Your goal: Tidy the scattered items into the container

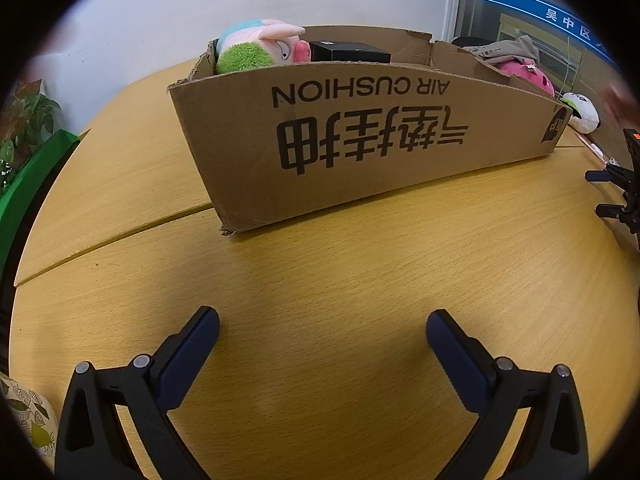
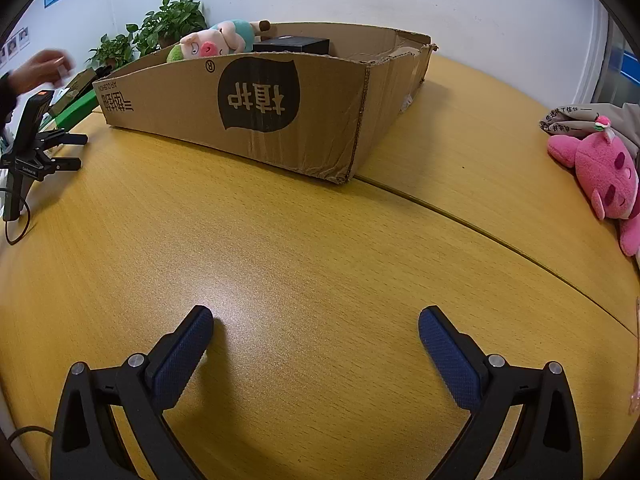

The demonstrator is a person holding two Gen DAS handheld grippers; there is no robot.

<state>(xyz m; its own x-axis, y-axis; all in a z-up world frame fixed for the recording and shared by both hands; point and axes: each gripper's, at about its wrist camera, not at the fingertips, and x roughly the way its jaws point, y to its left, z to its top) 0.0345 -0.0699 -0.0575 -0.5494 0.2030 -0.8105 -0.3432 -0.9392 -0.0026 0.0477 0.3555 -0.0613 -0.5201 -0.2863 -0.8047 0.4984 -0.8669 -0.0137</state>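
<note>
A low cardboard box printed "AIR CUSHION" stands on the wooden table; it also shows in the right wrist view. Inside lie a pig plush and a black box. A pink plush and a grey cloth lie on the table beside the box. A white plush lies near them. My left gripper is open and empty, low over the table. My right gripper is open and empty too.
The right gripper shows at the right edge of the left wrist view; the left gripper shows at the left of the right wrist view, with a blurred hand above it. Potted plants and a green box stand at the table's far side.
</note>
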